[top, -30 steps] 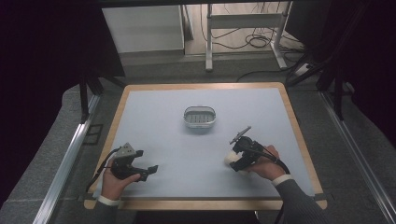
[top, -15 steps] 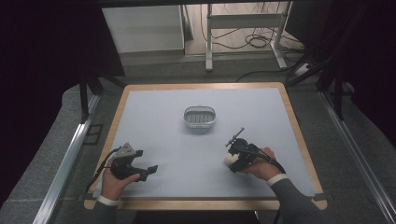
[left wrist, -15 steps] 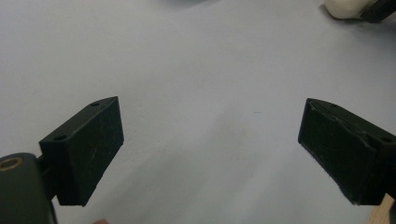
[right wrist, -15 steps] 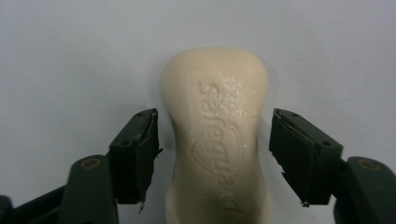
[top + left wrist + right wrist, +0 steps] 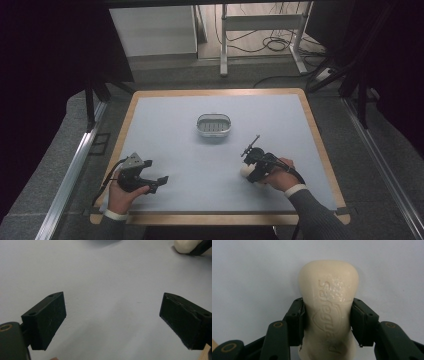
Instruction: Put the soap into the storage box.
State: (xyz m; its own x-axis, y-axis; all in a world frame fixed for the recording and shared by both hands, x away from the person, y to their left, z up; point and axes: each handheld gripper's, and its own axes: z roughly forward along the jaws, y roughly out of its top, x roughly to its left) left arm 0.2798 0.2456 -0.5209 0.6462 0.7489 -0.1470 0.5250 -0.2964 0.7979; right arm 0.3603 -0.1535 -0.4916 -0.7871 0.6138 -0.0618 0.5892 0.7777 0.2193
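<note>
A cream bar of soap (image 5: pixel 328 305) with embossed lettering lies between the jaws of my right gripper (image 5: pixel 327 320), which press on its narrow waist from both sides. From above, that right gripper (image 5: pixel 251 171) sits at the front right of the pale mat with the soap (image 5: pixel 245 170) under it. My left gripper (image 5: pixel 157 182) rests at the front left, its jaws wide apart. Between them the left gripper (image 5: pixel 112 320) has only bare mat, and the soap (image 5: pixel 186 246) appears far off at the top right. A small grey soap dish (image 5: pixel 213 125) stands mid-table.
The table (image 5: pixel 150 105) has a pale blue-grey mat and a wooden rim (image 5: pixel 315 135). Beyond its far edge stand a white cabinet (image 5: pixel 152 30), a metal frame (image 5: pixel 260 22) and floor cables (image 5: pixel 280 45).
My right gripper and hand have shifted slightly toward the front and left, with the soap under it. The left gripper has stayed put.
</note>
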